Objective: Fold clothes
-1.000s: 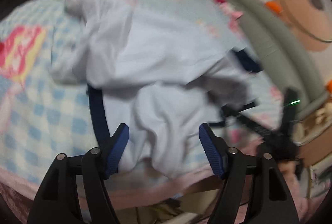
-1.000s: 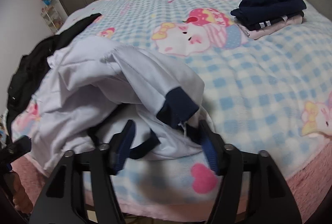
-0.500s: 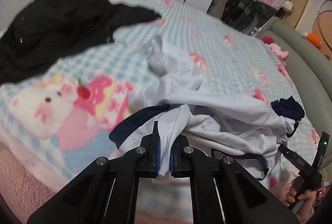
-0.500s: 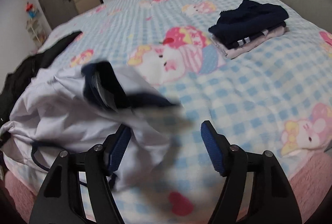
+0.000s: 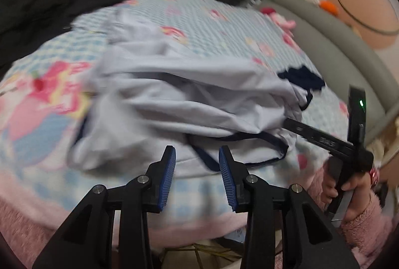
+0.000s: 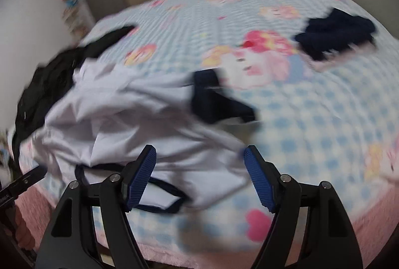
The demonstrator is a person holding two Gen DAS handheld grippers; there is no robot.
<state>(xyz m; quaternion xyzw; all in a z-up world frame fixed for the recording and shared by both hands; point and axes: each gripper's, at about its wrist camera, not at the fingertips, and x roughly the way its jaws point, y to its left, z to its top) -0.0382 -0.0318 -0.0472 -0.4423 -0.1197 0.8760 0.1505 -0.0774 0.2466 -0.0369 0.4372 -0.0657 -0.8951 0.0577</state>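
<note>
A crumpled white shirt with navy trim (image 5: pixel 189 104) lies in a heap near the front edge of the bed; it also shows in the right wrist view (image 6: pixel 129 119), with a navy cuff (image 6: pixel 212 99) sticking up. My left gripper (image 5: pixel 197 179) is open and empty, just short of the shirt's near hem. My right gripper (image 6: pixel 199 179) is open wide and empty over the shirt's front edge. The right gripper also shows from the side in the left wrist view (image 5: pixel 324 139), at the shirt's right end.
A blue-checked cartoon blanket (image 6: pixel 311 119) covers the bed. A black garment (image 5: pixel 45 12) lies at the far left. A folded navy and pink stack (image 6: pixel 336 32) sits at the right. A grey headboard (image 5: pixel 336 39) curves behind. A pink fleece edge (image 5: pixel 37 216) runs along the front.
My left gripper was shut on the shirt's hem half a second ago and has let go and opened. The shirt has dropped back onto the bed. Both views are blurred by motion.
</note>
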